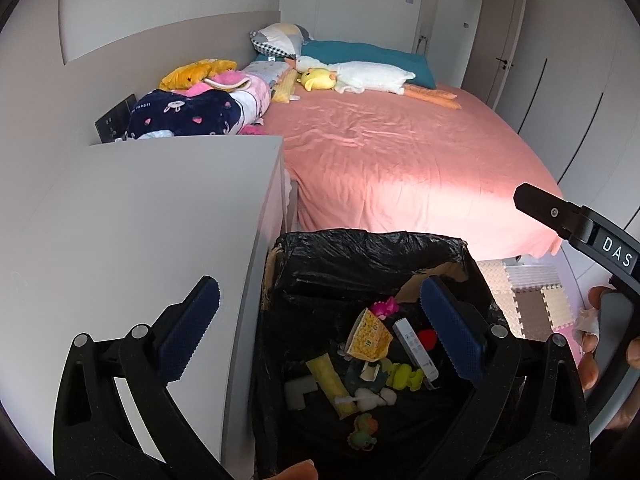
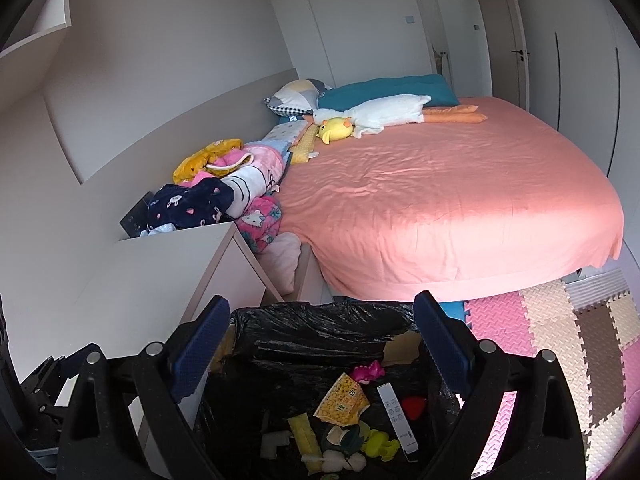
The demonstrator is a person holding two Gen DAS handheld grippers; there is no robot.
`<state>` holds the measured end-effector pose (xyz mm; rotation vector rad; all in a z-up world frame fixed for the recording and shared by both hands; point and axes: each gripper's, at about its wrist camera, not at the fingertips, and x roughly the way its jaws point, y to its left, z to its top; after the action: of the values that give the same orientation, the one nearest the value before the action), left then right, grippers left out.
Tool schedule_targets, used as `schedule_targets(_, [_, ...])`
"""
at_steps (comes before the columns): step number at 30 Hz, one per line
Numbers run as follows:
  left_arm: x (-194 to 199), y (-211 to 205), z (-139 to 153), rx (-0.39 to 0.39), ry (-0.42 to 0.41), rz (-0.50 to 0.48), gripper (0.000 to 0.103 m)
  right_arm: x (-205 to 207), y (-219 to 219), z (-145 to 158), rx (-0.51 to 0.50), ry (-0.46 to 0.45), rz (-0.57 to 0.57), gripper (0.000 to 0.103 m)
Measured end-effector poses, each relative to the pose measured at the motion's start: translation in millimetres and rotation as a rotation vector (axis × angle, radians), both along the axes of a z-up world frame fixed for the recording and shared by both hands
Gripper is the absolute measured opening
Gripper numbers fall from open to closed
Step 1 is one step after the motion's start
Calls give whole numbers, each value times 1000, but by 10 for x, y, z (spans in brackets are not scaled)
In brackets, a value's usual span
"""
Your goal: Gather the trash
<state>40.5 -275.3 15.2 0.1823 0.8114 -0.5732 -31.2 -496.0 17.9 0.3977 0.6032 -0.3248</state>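
Observation:
A bin lined with a black bag (image 1: 360, 242) stands on the floor beside the bed. In it lie a yellow printed packet (image 1: 370, 338), a white remote-like stick (image 1: 416, 348), a pink toy (image 1: 384, 307), a green toy (image 1: 404, 376) and other scraps. My left gripper (image 1: 320, 328) hangs over the bin, open, with nothing between its blue pads (image 1: 188, 328). My right gripper (image 2: 322, 344) is also open and empty above the same bin (image 2: 320, 320). In the left wrist view it shows at the right edge (image 1: 576, 224), held by a hand (image 1: 592, 360).
A white bedside cabinet (image 1: 140, 220) stands left of the bin. Behind is a bed with a pink sheet (image 1: 400, 152), plush toys (image 1: 360, 76) and piled blankets (image 1: 208, 108). Coloured foam mats (image 2: 560, 340) cover the floor on the right. Closet doors (image 1: 560, 100) line the far wall.

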Motion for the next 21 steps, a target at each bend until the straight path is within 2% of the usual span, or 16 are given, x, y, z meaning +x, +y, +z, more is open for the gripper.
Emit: schedule_targets(21, [-40,-14,18,21,-31,-10,97,45,57,5,-6,7,1,93])
